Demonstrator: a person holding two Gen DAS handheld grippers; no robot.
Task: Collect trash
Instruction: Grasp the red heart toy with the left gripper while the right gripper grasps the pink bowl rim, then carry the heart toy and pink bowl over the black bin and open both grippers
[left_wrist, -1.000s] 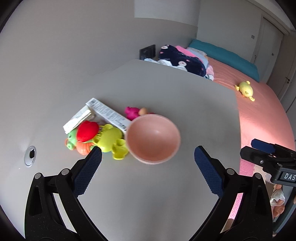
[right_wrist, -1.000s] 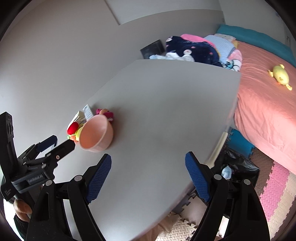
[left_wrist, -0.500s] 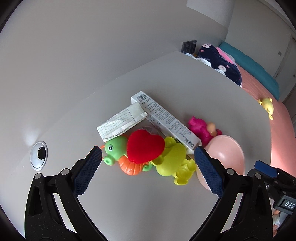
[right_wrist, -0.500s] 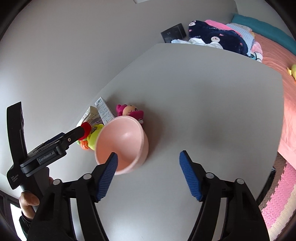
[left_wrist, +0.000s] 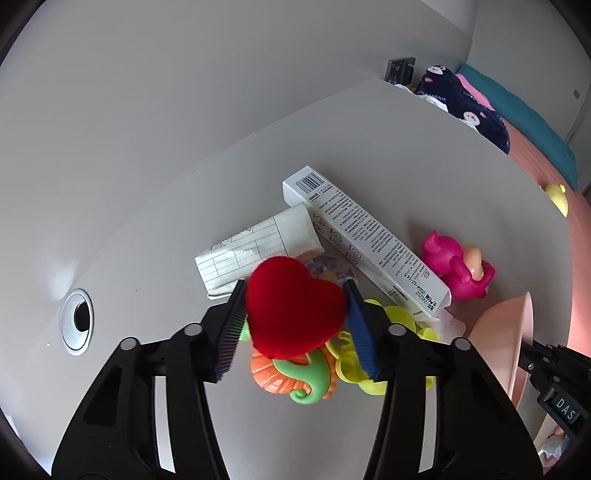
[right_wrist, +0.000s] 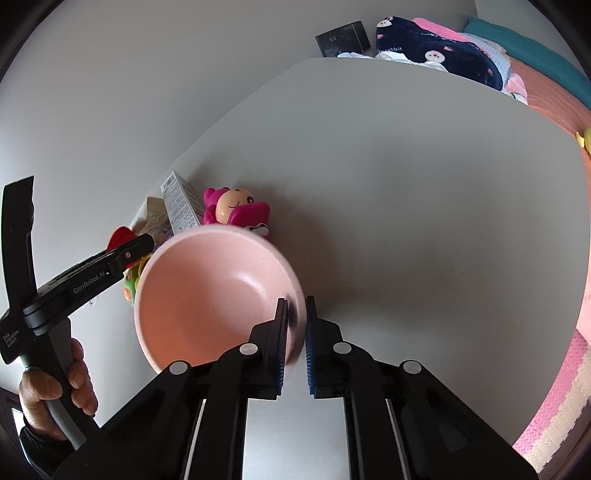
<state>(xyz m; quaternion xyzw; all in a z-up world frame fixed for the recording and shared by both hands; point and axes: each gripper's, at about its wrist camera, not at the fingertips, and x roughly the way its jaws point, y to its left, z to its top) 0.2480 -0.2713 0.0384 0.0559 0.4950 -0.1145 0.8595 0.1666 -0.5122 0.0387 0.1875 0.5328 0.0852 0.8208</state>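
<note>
jaws pinch red heart (left_wrist: 293, 308), pink bowl (right_wrist: 210, 291).

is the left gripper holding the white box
No, the left gripper is shut on the red heart, while the white box lies untouched on the table behind it.

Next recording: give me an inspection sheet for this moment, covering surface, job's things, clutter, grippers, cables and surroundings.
Surface: grey table, with a round cable hole near its left edge.
Job's things: white box and folded paper lie side by side on the table.
Clutter: red heart, pink toy, orange and green toy, yellow toy.
Grippers: left gripper shut on the red heart; right gripper shut on the rim of the pink bowl.
Cables: nothing seen.
Surroundings: bed beside the table, clothes pile at the far end.
</note>
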